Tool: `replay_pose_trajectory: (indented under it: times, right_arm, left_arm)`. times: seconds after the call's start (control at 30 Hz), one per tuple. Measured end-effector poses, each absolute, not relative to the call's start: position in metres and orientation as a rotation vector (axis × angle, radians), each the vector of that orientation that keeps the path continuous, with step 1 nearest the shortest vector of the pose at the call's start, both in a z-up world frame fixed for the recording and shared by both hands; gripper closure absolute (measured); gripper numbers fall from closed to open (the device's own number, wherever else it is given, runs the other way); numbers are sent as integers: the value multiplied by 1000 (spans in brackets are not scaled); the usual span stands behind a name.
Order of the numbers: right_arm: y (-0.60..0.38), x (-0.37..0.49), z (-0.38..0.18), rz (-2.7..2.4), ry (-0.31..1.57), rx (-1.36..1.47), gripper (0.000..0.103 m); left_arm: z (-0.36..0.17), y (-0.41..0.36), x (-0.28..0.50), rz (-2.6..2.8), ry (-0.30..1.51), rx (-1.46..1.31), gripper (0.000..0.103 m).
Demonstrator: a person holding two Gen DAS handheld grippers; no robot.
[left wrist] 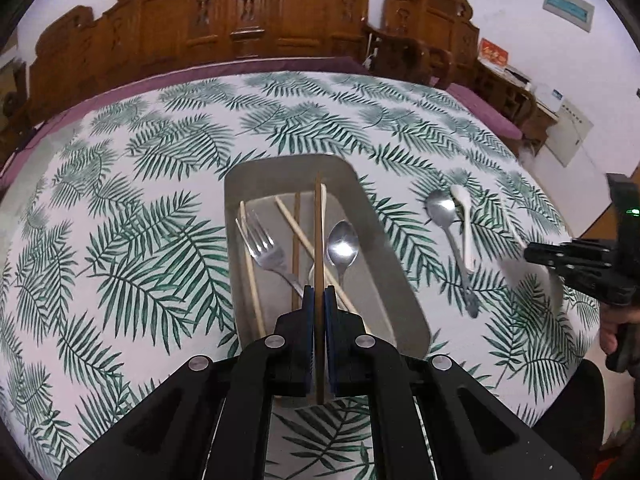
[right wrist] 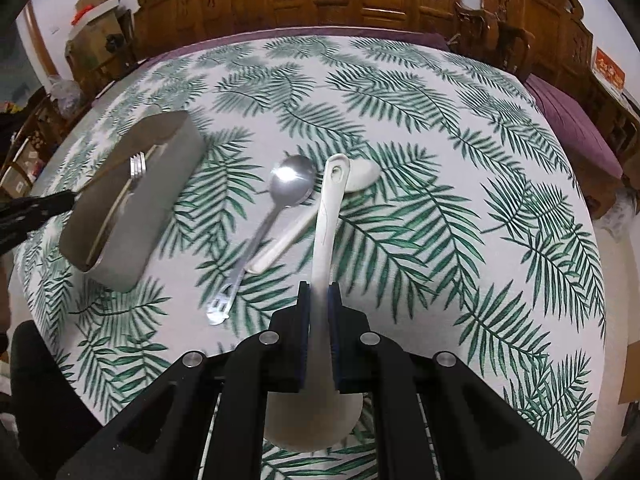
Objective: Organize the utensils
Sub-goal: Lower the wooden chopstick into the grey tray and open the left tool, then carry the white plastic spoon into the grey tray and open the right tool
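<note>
Sorting well under way. The grey rounded-rectangle plastic tray (left wrist: 400, 280) on the leaf-print bench (left wrist: 120, 200) already holds a steel fork (left wrist: 264, 248), a steel spoon (left wrist: 342, 246) and several chopsticks, pale (left wrist: 250, 264) and dark brown.

Left tongs (left wrist: 319, 292) are clenched on a thin dark-brown wooden chopstick (left wrist: 319, 220), pinched edge-on between the blue pads. The stick runs forward from the jaws over the tray's middle, pointing toward its far wall; it looks ready to be let go there, though whether its tip touches the tray floor I cannot tell.

Right tongs (right wrist: 319, 292) are clenched on the handle of a white plastic serving spoon (right wrist: 330, 208). Its bowl sits behind the jaws toward the camera; the handle end with its hanging hole projects forward, lifted off the cloth.

Left to do, by my judgement: a large steel spoon (right wrist: 288, 184) and a white ceramic soup spoon (right wrist: 360, 174) lie crossed on the bench just beside the tray's right wall, under and ahead of the held serving spoon. Those two, plus both gripped pieces, are not yet in the tray.
</note>
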State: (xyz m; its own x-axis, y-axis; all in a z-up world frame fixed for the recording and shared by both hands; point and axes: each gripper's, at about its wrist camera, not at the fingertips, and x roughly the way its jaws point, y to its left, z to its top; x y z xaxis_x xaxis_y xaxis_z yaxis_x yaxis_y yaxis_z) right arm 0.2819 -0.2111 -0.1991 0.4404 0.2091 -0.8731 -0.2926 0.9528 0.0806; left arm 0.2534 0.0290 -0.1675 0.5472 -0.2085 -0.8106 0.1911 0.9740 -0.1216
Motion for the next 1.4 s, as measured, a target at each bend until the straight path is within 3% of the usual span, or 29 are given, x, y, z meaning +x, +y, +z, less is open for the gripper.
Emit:
replay_pose_trajectory:
  times: [0.4, 0.53, 0.8, 0.87, 1.0, 1.07, 1.17, 1.4]
  right_arm:
    - [-177, 274, -161, 395, 1009, -95, 93]
    - [-161, 274, -151, 427, 993, -102, 93]
    - [-116, 277, -136, 507, 966, -108, 93]
    - [-101, 280, -134, 527, 964, -113, 93]
    - [-75, 286, -131, 562, 962, -112, 93]
    - [-65, 289, -130, 574, 962, -113, 93]
    - [-45, 296, -130, 594, 965, -118, 93]
    - [-14, 313, -148, 610, 1011, -115, 93]
  left_arm:
    - [-179, 31, 264, -224, 1013, -56, 98]
    - [-167, 37, 253, -226, 989, -73, 84]
    - [-137, 55, 230, -214, 938, -88, 72]
    - [-130, 62, 223, -205, 926, -95, 62]
    - [-122, 75, 215, -191, 909, -109, 57]
    - [-119, 82, 211, -183, 899, -116, 41]
    - [-117, 90, 208, -182, 890, -128, 27]
    - [-115, 102, 201, -157, 881, -127, 26]
